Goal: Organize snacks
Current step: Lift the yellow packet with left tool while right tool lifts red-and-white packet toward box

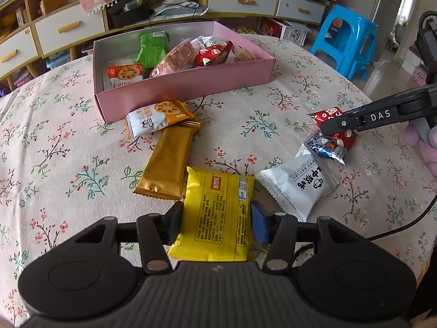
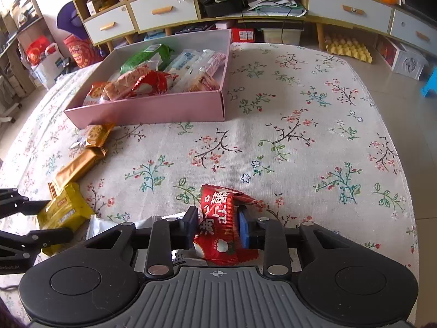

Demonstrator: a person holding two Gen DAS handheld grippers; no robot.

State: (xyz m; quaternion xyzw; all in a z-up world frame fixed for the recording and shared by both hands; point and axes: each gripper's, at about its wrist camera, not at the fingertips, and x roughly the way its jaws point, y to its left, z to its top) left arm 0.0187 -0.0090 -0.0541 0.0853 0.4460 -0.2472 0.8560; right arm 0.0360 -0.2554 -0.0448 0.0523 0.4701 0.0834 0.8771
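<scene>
A pink box holding several snack packets stands at the far side of the floral tablecloth. My left gripper is shut on a yellow packet; both pads press its long edges. My right gripper is shut on a crumpled red packet at the table's right. Loose on the cloth lie a gold bar, an orange-and-white lotus packet against the box front, a white packet and a small blue-silver packet.
Low cabinets with drawers run along the far wall. A blue plastic stool stands beyond the table's right edge. A black cable trails across the cloth near the right gripper. Bare cloth lies right of the box.
</scene>
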